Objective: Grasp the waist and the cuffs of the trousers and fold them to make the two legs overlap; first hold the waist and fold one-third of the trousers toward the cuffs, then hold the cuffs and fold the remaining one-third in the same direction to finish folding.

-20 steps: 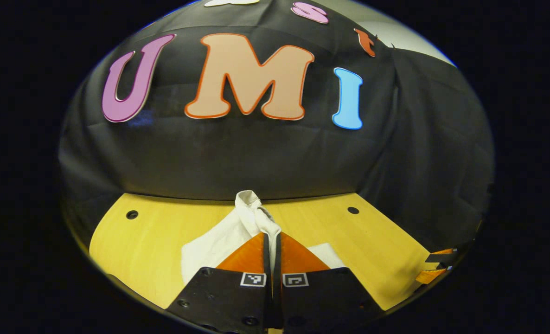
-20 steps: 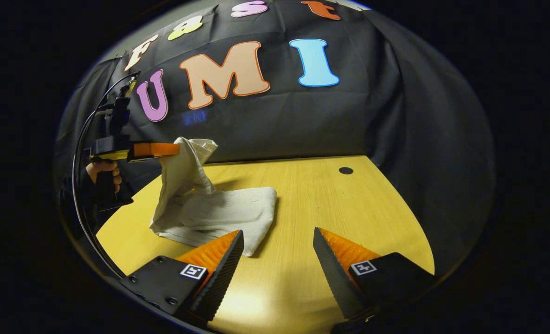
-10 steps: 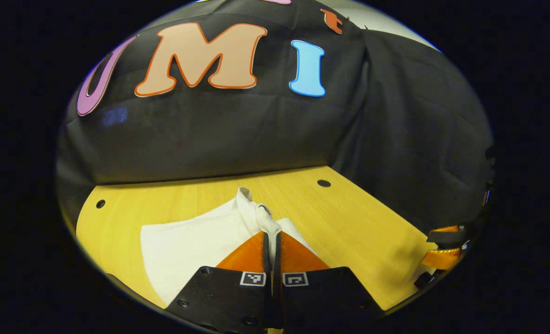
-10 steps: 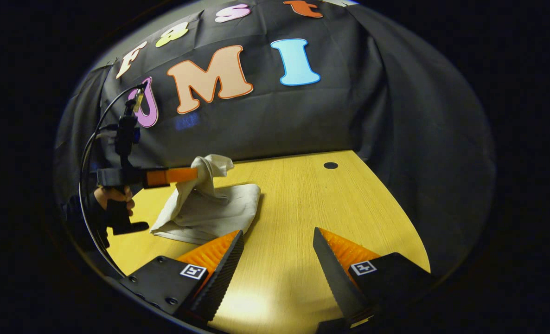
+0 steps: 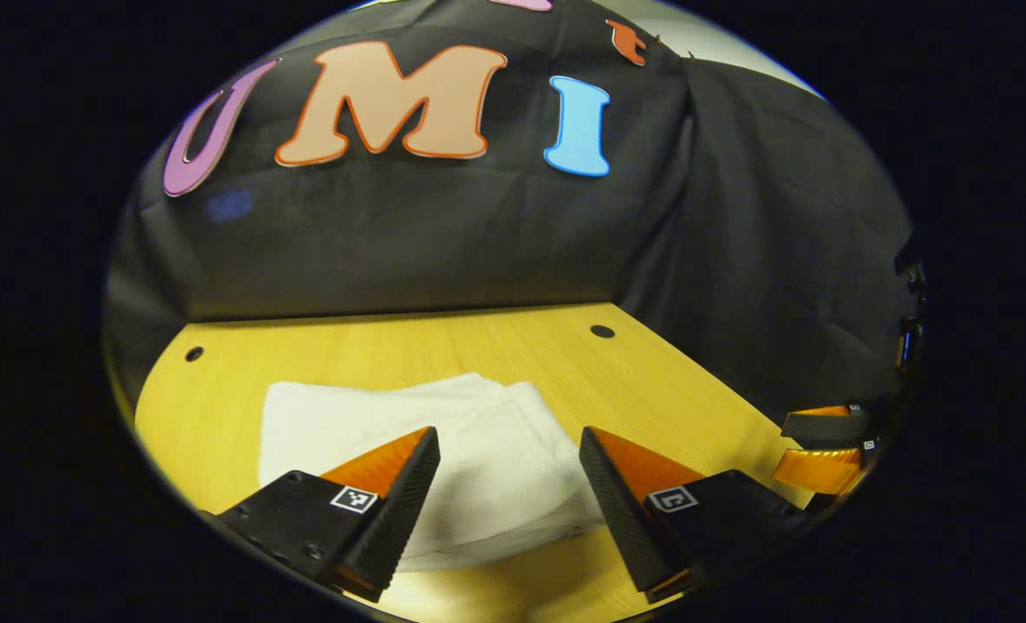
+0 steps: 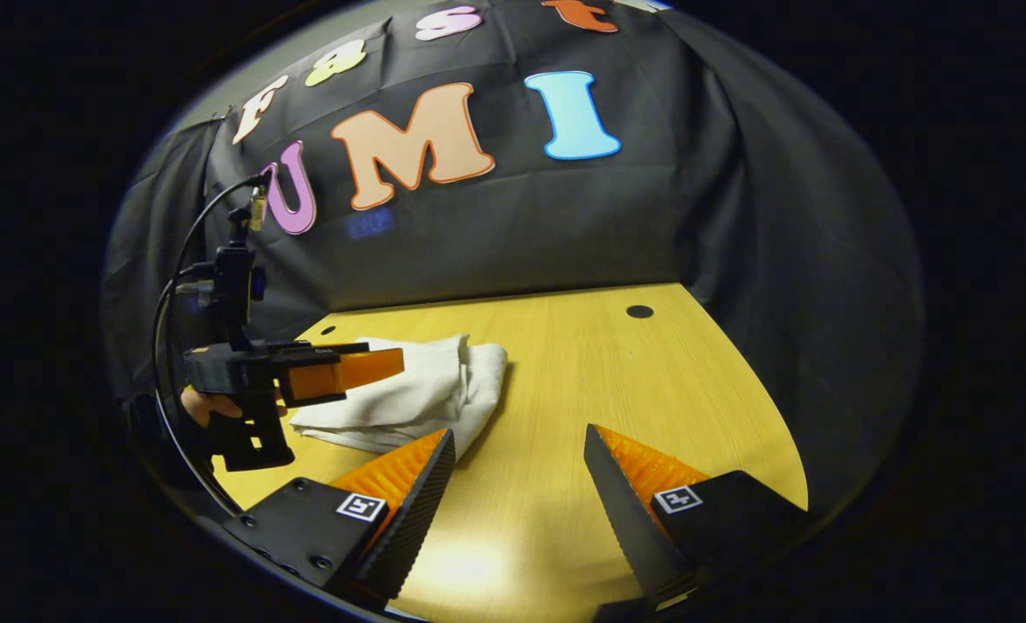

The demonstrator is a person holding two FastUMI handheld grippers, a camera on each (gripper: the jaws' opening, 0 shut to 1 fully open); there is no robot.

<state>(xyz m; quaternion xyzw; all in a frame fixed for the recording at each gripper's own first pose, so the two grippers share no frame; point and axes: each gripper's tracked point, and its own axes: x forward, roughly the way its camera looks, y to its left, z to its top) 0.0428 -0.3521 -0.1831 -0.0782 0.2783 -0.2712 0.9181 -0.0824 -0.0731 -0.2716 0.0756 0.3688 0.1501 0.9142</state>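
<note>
Hovering spread wide, left tongs (image 5: 506, 450), holding nothing, just above the folded off-white cloth trousers (image 5: 444, 433). Gaping likewise, right tongs (image 6: 517, 450), empty, over bare yellow wooden tabletop (image 6: 617, 381) beside the trousers. Lying flat on that tabletop, the trousers, near the black cloth booth wall (image 6: 513, 234).

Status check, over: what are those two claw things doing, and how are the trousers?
Left gripper open above trousers. Right gripper open over bare table. Trousers folded, flat. Nothing in the way.
</note>
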